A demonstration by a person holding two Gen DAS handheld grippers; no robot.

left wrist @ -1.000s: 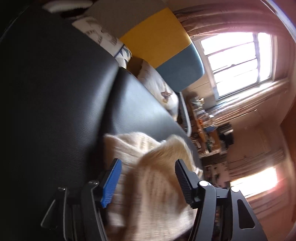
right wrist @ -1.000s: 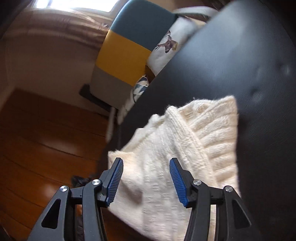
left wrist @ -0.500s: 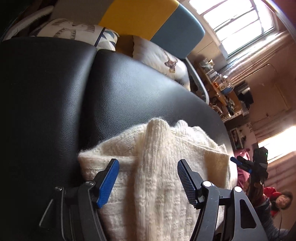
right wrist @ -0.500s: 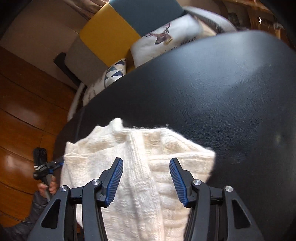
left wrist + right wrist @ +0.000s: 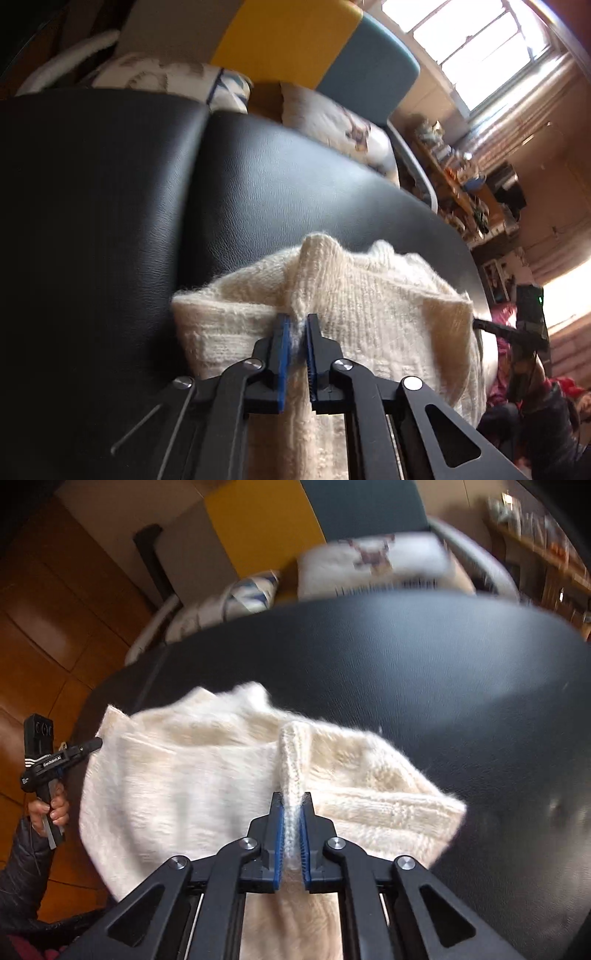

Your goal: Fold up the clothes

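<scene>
One black leather-look padded surface (image 5: 288, 192) fills most of both views, a seam splitting it into two cushions in the left wrist view. Behind it stands one armchair (image 5: 303, 40) with grey, yellow and teal back panels, holding two printed pillows (image 5: 173, 83) (image 5: 332, 122) (one with a deer motif). A bright window (image 5: 476, 48) with curtains, a cluttered shelf (image 5: 454, 184) and a wooden floor (image 5: 40, 635) make up the room. One cream knitted sweater (image 5: 177, 775) lies bunched at the near edge of the black surface, partly hanging over it. The left gripper (image 5: 296, 325) is pinched tight on a raised ridge of knit; the right gripper (image 5: 291, 805) is likewise clamped on a ribbed fold.
</scene>
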